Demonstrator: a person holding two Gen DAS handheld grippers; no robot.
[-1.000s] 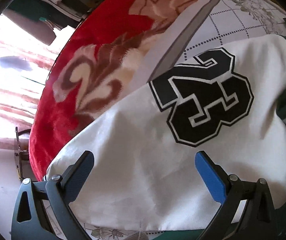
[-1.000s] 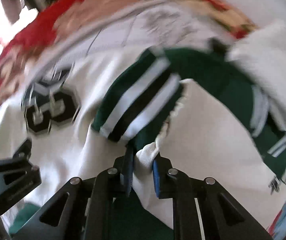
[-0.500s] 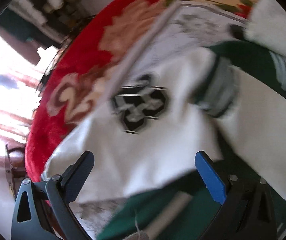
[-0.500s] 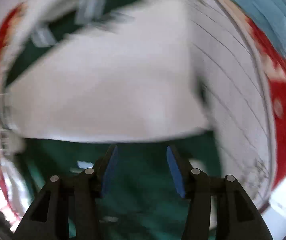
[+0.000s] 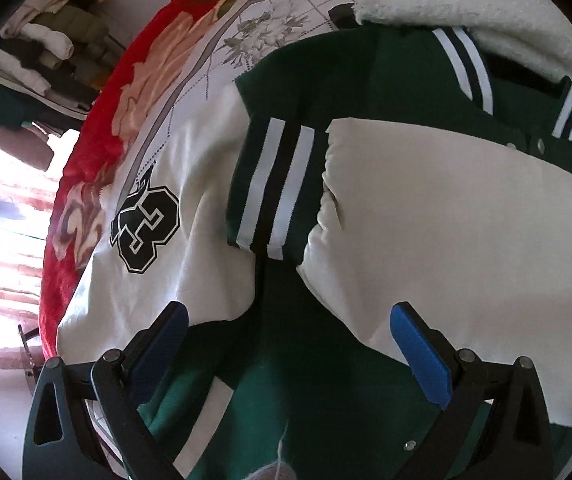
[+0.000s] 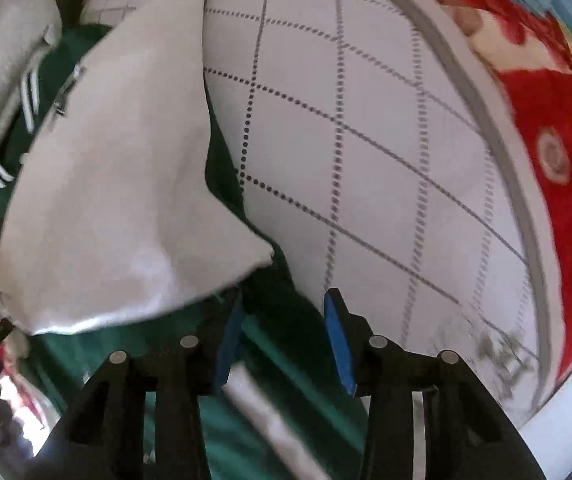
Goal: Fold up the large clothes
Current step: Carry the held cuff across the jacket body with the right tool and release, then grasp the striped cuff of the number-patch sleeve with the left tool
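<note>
A green varsity jacket (image 5: 366, 80) lies on the bed with both white sleeves folded over its front. The left sleeve (image 5: 190, 184) bears a black "23" and ends in a striped cuff (image 5: 274, 188); the other sleeve (image 5: 466, 220) lies beside it. My left gripper (image 5: 288, 312) hangs open above the green lower front, holding nothing. In the right wrist view the white sleeve (image 6: 118, 168) lies to the left. My right gripper (image 6: 286, 304) is at the jacket's green hem (image 6: 278, 344); its jaws are closing with green cloth between them, and the pads do not visibly press on it.
A white fleecy garment (image 5: 466, 8) lies beyond the collar. The jacket rests on a white gridded sheet (image 6: 386, 160) over a red floral blanket (image 5: 98, 152). Folded clothes (image 5: 46, 40) are piled at the back left beside a bright window.
My left gripper moved from over the "23" sleeve to over the jacket's middle. My right gripper let go of the white sleeve by the cuff and swung to the hem at the jacket's right side.
</note>
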